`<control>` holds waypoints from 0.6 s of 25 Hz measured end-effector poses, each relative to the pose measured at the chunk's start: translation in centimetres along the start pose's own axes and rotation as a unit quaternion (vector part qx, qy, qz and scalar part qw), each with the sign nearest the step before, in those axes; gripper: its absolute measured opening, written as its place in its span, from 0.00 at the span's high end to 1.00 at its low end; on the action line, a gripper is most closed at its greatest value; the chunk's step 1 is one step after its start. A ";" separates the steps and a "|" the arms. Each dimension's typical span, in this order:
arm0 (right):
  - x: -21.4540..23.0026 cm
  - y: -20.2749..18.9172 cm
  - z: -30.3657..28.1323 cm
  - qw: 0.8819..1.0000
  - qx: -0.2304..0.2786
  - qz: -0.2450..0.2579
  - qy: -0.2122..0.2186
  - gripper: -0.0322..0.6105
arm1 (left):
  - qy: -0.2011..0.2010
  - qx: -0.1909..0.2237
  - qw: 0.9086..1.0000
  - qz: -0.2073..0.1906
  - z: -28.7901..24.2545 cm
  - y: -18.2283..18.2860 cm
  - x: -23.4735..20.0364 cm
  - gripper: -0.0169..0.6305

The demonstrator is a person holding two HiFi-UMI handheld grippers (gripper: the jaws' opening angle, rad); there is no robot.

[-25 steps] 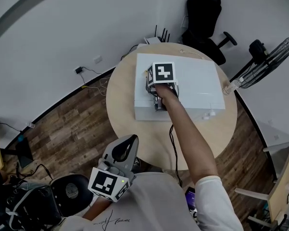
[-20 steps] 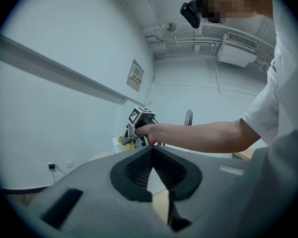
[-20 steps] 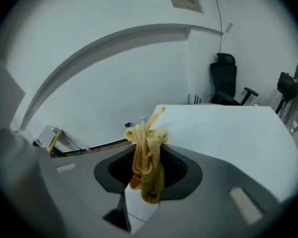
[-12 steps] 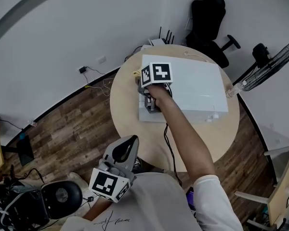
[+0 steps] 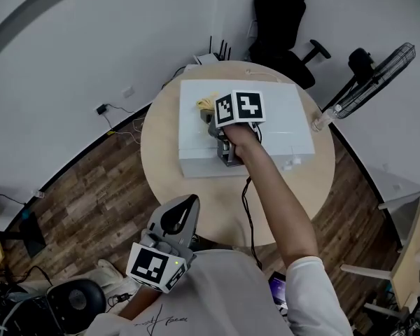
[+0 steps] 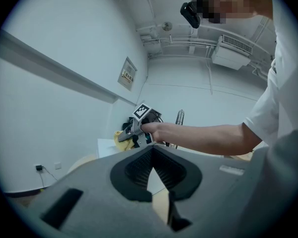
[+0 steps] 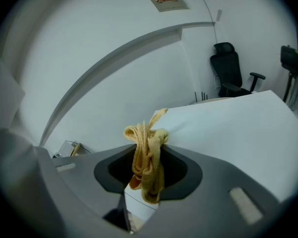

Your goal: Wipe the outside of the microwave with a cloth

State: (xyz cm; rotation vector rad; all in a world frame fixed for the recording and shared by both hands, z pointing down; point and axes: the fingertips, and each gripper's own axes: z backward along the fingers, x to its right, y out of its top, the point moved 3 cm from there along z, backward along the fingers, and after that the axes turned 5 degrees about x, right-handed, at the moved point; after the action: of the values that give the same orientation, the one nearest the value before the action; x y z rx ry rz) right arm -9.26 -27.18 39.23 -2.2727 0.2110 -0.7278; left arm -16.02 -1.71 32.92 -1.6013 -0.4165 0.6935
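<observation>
The white microwave (image 5: 280, 121) stands on a round wooden table (image 5: 161, 145). My right gripper (image 5: 222, 121) rests over its top, left of centre, shut on a bunched yellow cloth (image 5: 206, 104) that presses on the top surface. In the right gripper view the cloth (image 7: 147, 157) hangs between the jaws against the microwave top (image 7: 238, 133). My left gripper (image 5: 176, 219) is held low near the person's body, away from the table, jaws together with nothing in them. The left gripper view shows the left gripper (image 6: 153, 155) and, beyond it, the right gripper (image 6: 139, 125) with the cloth (image 6: 121, 135).
A black office chair (image 5: 280, 19) and a standing fan (image 5: 374, 72) are behind the table by the wall. A router (image 5: 206, 58) sits at the table's far edge. A black cable (image 5: 246, 208) runs off the table's near side. Wood floor lies to the left.
The right gripper carried the cloth toward the microwave's left edge, then back right across the top. The head view shifted. The left gripper stayed put.
</observation>
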 end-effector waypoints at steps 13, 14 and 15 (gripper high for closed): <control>16.8 0.3 12.7 0.992 0.027 -0.056 -0.112 0.76 | -0.102 -0.011 0.994 -0.022 -7.0 -0.2 5.9 0.98; 17.8 0.1 13.6 0.990 0.031 -0.063 -0.121 0.76 | -0.109 -0.010 0.994 -0.019 -7.3 -0.3 6.3 0.98; 18.7 -0.1 14.5 0.989 0.035 -0.068 -0.130 0.76 | -0.115 -0.010 0.993 -0.018 -7.5 -0.4 6.6 0.98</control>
State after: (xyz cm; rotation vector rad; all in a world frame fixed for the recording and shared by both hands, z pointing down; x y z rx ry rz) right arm 14.34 -24.99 39.19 -2.3034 -0.0918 -0.4909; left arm -6.15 -3.14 32.33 -1.5344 -0.6214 0.8517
